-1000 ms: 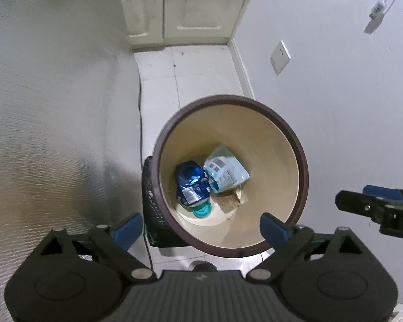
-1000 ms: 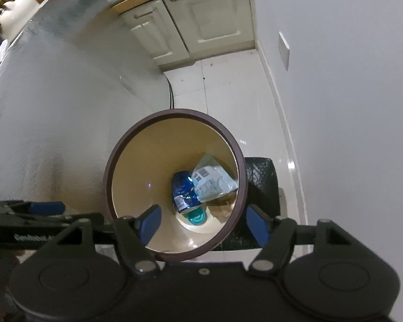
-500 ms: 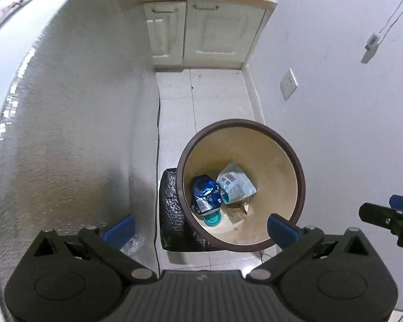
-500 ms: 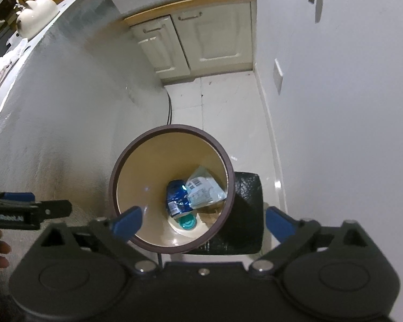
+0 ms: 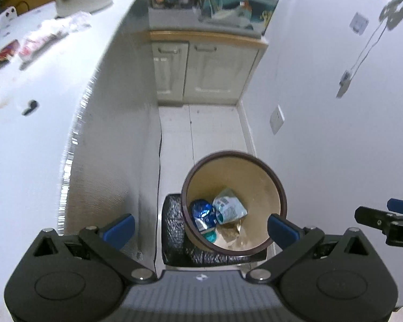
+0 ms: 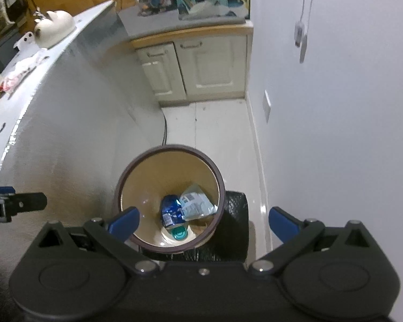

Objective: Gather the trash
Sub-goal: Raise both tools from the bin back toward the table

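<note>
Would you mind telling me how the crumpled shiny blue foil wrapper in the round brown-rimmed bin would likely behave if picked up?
The crumpled shiny blue foil wrapper looks thin and creased, so it is probably floppy and very light. Its glossy surface suggests it may slip between fingers. Lying crushed in the round brown-rimmed bin, it seems unlikely to roll.

Round tan plastic waste bin with dark brown rim [image 5: 278, 187], upright on pale floor tiles, just beside a black textured block. Contents at the bottom: crumpled blue foil wrapper [image 5: 202, 213]; pale blue-and-white printed packet [image 5: 228, 206], touching the wrapper; teal round lid [image 6: 178, 233]; crumpled brown paper scrap [image 5: 232, 228].
</note>
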Action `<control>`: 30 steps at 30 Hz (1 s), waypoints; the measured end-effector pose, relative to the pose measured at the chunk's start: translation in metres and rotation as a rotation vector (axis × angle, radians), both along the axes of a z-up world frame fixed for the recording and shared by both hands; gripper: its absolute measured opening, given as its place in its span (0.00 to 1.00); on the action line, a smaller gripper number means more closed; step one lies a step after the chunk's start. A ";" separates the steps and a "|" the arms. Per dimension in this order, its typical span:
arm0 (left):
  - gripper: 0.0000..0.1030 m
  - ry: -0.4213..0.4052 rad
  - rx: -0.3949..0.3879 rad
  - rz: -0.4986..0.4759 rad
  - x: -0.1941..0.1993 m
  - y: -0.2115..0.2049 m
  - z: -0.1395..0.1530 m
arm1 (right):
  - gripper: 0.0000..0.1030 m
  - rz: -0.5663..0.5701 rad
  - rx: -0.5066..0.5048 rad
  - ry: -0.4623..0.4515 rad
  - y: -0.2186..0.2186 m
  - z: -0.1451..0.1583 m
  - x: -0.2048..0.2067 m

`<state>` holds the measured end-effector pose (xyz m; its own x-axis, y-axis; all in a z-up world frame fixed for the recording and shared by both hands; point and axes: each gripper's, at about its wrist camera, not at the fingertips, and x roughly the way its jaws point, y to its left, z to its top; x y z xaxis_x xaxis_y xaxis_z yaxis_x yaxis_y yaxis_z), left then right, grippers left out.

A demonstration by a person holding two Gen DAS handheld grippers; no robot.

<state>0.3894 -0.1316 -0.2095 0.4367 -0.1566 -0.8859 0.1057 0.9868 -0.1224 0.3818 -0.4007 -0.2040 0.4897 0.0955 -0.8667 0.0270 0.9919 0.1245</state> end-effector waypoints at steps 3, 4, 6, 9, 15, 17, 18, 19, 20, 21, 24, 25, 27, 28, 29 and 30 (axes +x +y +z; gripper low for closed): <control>1.00 -0.044 -0.016 0.019 -0.012 0.013 0.020 | 1.00 0.011 -0.021 -0.047 0.008 0.019 -0.008; 1.00 -0.059 -0.021 0.026 -0.017 0.018 0.026 | 1.00 0.016 -0.027 -0.062 0.011 0.025 -0.012; 1.00 -0.090 -0.032 0.039 -0.025 0.028 0.039 | 1.00 0.022 -0.036 -0.093 0.018 0.039 -0.018; 1.00 -0.144 -0.054 0.061 -0.038 0.047 0.061 | 1.00 0.031 -0.040 -0.138 0.030 0.059 -0.025; 1.00 -0.248 -0.084 0.116 -0.065 0.094 0.103 | 1.00 0.064 -0.049 -0.230 0.068 0.098 -0.043; 1.00 -0.286 -0.090 0.136 -0.077 0.113 0.117 | 1.00 0.073 -0.046 -0.259 0.083 0.110 -0.048; 1.00 -0.302 -0.091 0.144 -0.081 0.121 0.124 | 1.00 0.080 -0.042 -0.273 0.092 0.116 -0.051; 1.00 -0.320 -0.090 0.155 -0.086 0.130 0.130 | 1.00 0.086 -0.041 -0.285 0.100 0.121 -0.053; 1.00 -0.338 -0.088 0.166 -0.092 0.141 0.136 | 1.00 0.094 -0.042 -0.299 0.109 0.127 -0.056; 1.00 -0.352 -0.086 0.174 -0.097 0.149 0.141 | 1.00 0.103 -0.042 -0.313 0.119 0.132 -0.059; 1.00 -0.395 -0.075 0.198 -0.111 0.179 0.155 | 1.00 0.136 -0.038 -0.347 0.149 0.144 -0.065; 1.00 -0.407 -0.071 0.206 -0.117 0.188 0.160 | 1.00 0.148 -0.037 -0.361 0.160 0.148 -0.067; 1.00 -0.426 -0.062 0.218 -0.123 0.205 0.167 | 1.00 0.166 -0.031 -0.383 0.179 0.154 -0.072; 1.00 -0.435 -0.058 0.223 -0.126 0.213 0.169 | 1.00 0.175 -0.027 -0.391 0.189 0.156 -0.073; 1.00 -0.443 -0.055 0.226 -0.129 0.221 0.172 | 1.00 0.185 -0.026 -0.399 0.200 0.158 -0.074; 1.00 -0.451 -0.053 0.229 -0.132 0.230 0.174 | 1.00 0.197 -0.026 -0.407 0.212 0.161 -0.075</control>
